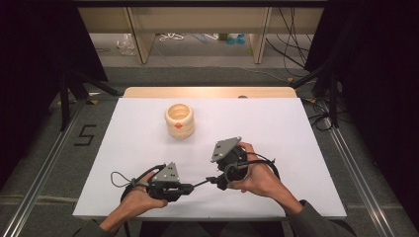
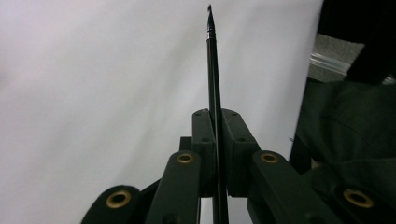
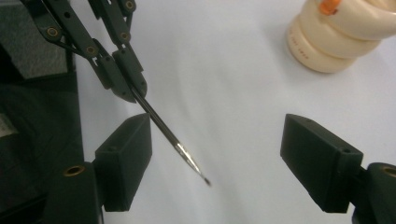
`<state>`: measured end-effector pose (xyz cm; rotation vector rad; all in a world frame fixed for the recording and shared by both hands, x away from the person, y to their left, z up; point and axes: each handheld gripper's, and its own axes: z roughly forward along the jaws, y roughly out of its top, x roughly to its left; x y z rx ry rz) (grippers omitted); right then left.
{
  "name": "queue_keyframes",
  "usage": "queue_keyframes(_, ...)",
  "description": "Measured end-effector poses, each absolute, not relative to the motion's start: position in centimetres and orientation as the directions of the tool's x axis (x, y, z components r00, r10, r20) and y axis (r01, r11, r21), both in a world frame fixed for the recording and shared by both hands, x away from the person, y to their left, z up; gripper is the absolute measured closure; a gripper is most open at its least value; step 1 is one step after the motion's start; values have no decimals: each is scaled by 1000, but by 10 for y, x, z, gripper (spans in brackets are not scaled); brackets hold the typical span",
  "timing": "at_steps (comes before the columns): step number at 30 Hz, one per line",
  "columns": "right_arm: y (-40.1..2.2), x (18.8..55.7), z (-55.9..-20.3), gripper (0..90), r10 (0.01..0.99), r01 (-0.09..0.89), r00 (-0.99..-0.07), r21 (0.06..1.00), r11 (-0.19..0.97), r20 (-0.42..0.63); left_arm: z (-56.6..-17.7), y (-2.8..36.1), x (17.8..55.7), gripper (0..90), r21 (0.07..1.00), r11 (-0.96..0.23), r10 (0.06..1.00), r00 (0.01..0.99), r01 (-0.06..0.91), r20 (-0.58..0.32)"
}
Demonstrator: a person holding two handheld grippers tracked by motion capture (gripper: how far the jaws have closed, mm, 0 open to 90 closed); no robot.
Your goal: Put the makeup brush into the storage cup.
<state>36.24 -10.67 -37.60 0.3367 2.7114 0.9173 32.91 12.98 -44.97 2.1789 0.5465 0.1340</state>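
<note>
L gripper (image 1: pixel 190 188): jaws fully closed, clamping thin black metal-tipped brush/pen (image 3: pixel 169 134), which sticks out toward R gripper.
R gripper (image 3: pixel 217 154): jaws wide apart, nothing gripped; brush tip lies between them, untouched.
Brush pos: near table edge, well apart from cream ribbed ring-stack holder (image 1: pixel 179 120).
Holder: upright on white table (image 1: pixel 276 123), orange bit (image 1: pixel 178 126) on its side.

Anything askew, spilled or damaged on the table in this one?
Nothing stands out. The cream ribbed cup stands upright on the white table, and the left hand-held gripper holds a thin black pen cleanly; nothing spilled.
</note>
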Motion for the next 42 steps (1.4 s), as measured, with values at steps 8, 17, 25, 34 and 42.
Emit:
queue_keyframes(8, -126, 367, -374, 238, 406, 209, -905, 700, 682, -126, -444, 141, 336, 844, 828, -411, 526, 841, 381, -126)
queue_keyframes(17, -141, 373, -379, 212, 488, 299, -872, 762, 575, -26, -438, 149, 339, 845, 869, -295, 594, 788, 397, -158)
queue_keyframes(25, -147, 379, -384, 206, 520, 351, -852, 810, 470, 67, -432, 155, 339, 845, 904, -201, 623, 761, 378, -180)
queue_keyframes(34, -144, 383, -392, 190, 500, 396, -848, 837, 378, 175, -430, 156, 338, 844, 929, -124, 644, 741, 349, -193)
queue_keyframes(42, -140, 383, -394, 191, 482, 423, -836, 867, 262, 262, -427, 156, 336, 844, 946, -85, 656, 732, 314, -184)
